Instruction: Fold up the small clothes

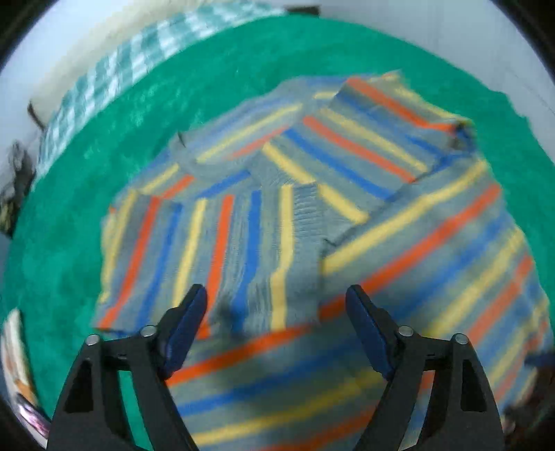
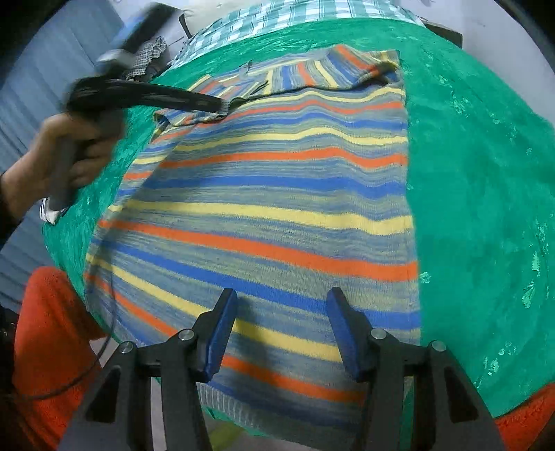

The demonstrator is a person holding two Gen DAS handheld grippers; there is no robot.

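Note:
A small striped knit sweater [image 2: 277,194], grey-blue with orange, yellow and blue bands, lies flat on a green cloth [image 2: 478,173]. Both sleeves are folded in across its chest [image 1: 312,166]. My left gripper [image 1: 277,298] is open and empty, hovering just above the left folded sleeve [image 1: 222,249]; it also shows in the right wrist view [image 2: 218,104] near the sweater's upper left edge, held by a hand. My right gripper [image 2: 282,301] is open and empty above the sweater's lower body, near the hem [image 2: 277,406].
A green-and-white checked cloth [image 2: 295,14] lies beyond the green cloth at the far side. An orange garment [image 2: 48,329] shows at the lower left of the right wrist view, at the near edge. The green cloth extends wide to the sweater's right.

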